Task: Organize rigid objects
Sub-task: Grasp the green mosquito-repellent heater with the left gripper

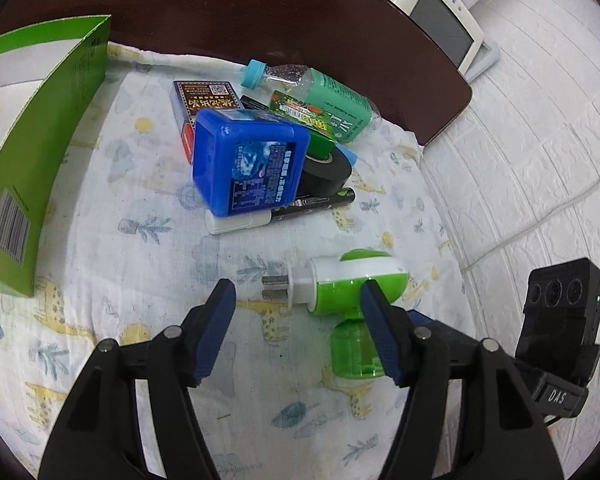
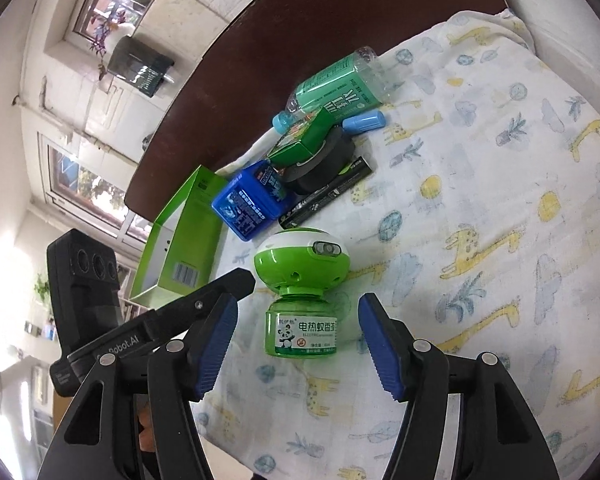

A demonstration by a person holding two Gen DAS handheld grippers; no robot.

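A green and white plug-in mosquito repeller [image 2: 300, 264] with a green liquid bottle [image 2: 300, 332] appears to stand upright on the giraffe-print cloth [image 2: 480, 200]. My right gripper [image 2: 299, 314] is open around the bottle, with a gap on each side. In the left wrist view the repeller [image 1: 340, 280] points its plug prongs [image 1: 275, 288] left, between the fingers of my open left gripper [image 1: 298, 298]. The right fingertip [image 1: 374, 300] overlaps the green body; I cannot tell if it touches. The left finger stands apart from the plug.
Behind the repeller lies a pile: a blue box [image 1: 248, 164], black tape roll [image 1: 326, 174], black marker [image 1: 300, 208], card box [image 1: 204, 98], small green box [image 1: 300, 114] and green-label bottle [image 1: 332, 100]. An open green carton [image 1: 40, 152] stands at left. The dark table [image 1: 260, 8] shows beyond the cloth.
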